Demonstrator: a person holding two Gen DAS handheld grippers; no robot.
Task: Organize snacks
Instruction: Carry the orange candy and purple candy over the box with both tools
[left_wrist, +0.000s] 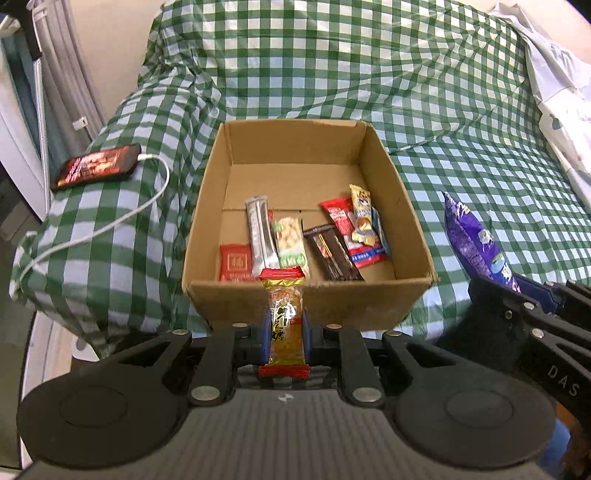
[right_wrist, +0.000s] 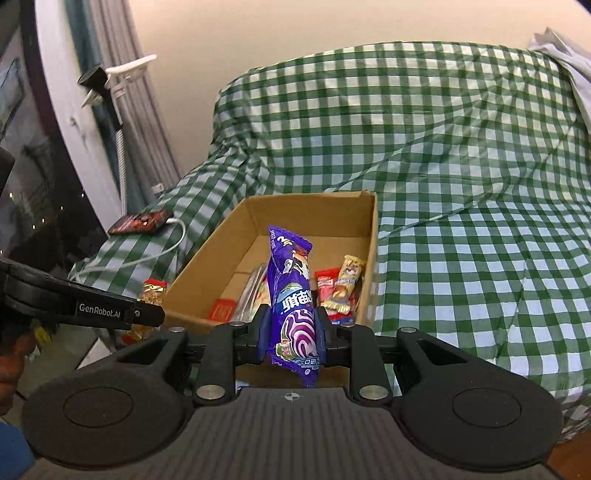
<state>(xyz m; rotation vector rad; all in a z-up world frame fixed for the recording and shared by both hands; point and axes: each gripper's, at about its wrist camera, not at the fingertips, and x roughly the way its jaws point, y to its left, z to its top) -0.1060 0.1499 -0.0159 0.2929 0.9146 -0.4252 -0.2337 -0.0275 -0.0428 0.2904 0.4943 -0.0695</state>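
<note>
- The left gripper (left_wrist: 286, 332) is clamped on a golden candy packet with red crimped ends (left_wrist: 285, 321), which stands upright between its blue pads, just short of the near wall of the box
- The right gripper (right_wrist: 292, 334) is clamped on a purple foil snack pouch with a swirl print (right_wrist: 291, 295), also upright, with the box right behind it
- The open brown cardboard box (left_wrist: 384, 295) sits on a green-and-white checked cloth (left_wrist: 461, 129) and already holds several snacks along its near side: a red sachet (left_wrist: 234, 263), a silver stick pack (left_wrist: 260, 236), a dark brown bar (left_wrist: 330, 254) and others
- The step in hand looks like the carry: both packets are held and neither is yet over the box floor
- Next, each gripper needs to clear the near rim, reach over the bare cardboard at the far end, and only then let go, so nothing catches the wall or lands on the cloth
- A black phone on a white cable (left_wrist: 96, 166) lies to the left of the box, out of the way
</note>
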